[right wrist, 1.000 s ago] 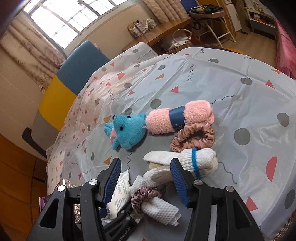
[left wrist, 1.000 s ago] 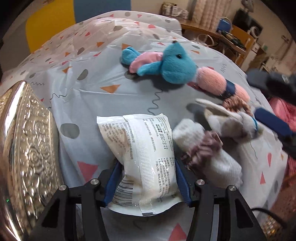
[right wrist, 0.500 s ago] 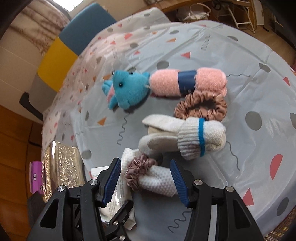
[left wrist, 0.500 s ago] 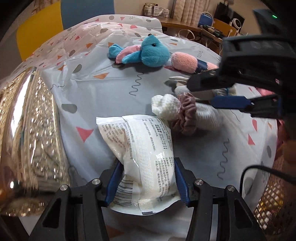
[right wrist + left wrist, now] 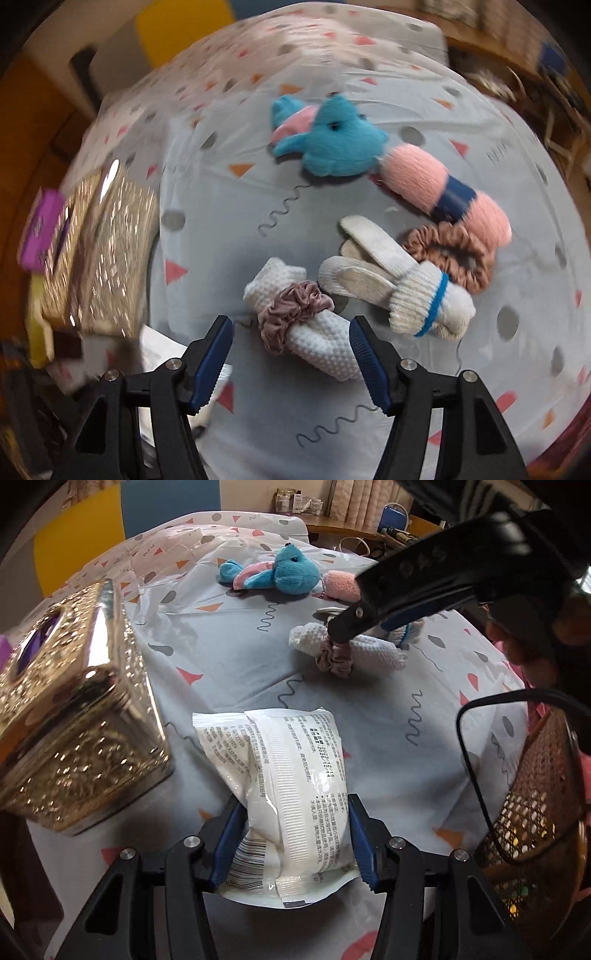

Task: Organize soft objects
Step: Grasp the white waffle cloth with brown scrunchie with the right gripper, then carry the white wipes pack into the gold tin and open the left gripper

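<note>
My left gripper [image 5: 291, 834] is shut on a white plastic packet [image 5: 284, 775], held above the table's near edge. My right gripper [image 5: 291, 354] is open, its fingers either side of a rolled white knit cloth [image 5: 317, 339] with a mauve scrunchie [image 5: 291, 314] around it; the cloth also shows in the left wrist view [image 5: 373, 650]. Beyond lie white socks with a blue band [image 5: 417, 299], a brown scrunchie [image 5: 450, 254], a pink roll with a navy band [image 5: 443, 184] and a blue plush toy [image 5: 340, 144].
A gold embossed tissue box [image 5: 74, 709] stands at the left, with a purple item [image 5: 40, 229] beside it. A brown wicker basket [image 5: 535, 812] with a black handle sits at the right, past the table's edge. The patterned tablecloth [image 5: 388, 716] covers the table.
My left gripper has pulled back towards the near edge with the packet. My right gripper has come down around the white cloth roll.
</note>
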Tool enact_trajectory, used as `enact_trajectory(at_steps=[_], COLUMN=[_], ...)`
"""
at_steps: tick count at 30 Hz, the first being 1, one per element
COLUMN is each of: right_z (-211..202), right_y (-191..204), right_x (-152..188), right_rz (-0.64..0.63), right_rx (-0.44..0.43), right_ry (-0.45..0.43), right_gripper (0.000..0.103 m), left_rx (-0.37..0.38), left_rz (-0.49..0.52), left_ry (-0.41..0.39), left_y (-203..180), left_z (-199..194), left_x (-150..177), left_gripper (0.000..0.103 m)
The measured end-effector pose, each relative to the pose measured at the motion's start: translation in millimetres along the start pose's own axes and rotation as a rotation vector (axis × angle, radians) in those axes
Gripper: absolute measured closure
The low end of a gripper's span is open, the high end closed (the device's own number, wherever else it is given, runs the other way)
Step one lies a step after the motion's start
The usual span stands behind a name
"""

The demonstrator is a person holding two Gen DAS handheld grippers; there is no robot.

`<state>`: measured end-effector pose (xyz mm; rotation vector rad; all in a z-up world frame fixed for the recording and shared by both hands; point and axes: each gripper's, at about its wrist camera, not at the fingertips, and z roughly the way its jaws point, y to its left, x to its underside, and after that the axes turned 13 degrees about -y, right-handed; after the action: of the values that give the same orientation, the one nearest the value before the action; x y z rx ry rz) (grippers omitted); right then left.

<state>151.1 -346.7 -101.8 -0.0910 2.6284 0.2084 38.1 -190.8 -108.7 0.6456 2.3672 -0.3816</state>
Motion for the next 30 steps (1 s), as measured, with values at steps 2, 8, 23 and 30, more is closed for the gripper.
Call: enact_trajectory(at_steps=[2, 8, 23, 30], right_z=[5, 39, 41, 47], right_y=[7, 8, -1, 25], right_x=[0, 3, 20, 21], right_rz=[-0.085, -0.105, 0.106, 0.012], right_rx=[0.03, 0.077, 0.127, 0.157], right_ry=[0.025, 0.104, -0.034, -0.048], right_gripper=[0.037, 0.037, 0.061, 0.061], left_rx=[0.004, -0.004, 0.011, -0.052], left_rz=[0.0, 0.011, -0.099, -0.219], left_ry=[-0.003, -0.015, -0.212, -0.318], left_y=[2, 5, 37, 88], left_z=[-7, -21, -72, -82], left_x=[4, 13, -66, -129], left_gripper=[0.048, 0.048, 0.048, 0.048])
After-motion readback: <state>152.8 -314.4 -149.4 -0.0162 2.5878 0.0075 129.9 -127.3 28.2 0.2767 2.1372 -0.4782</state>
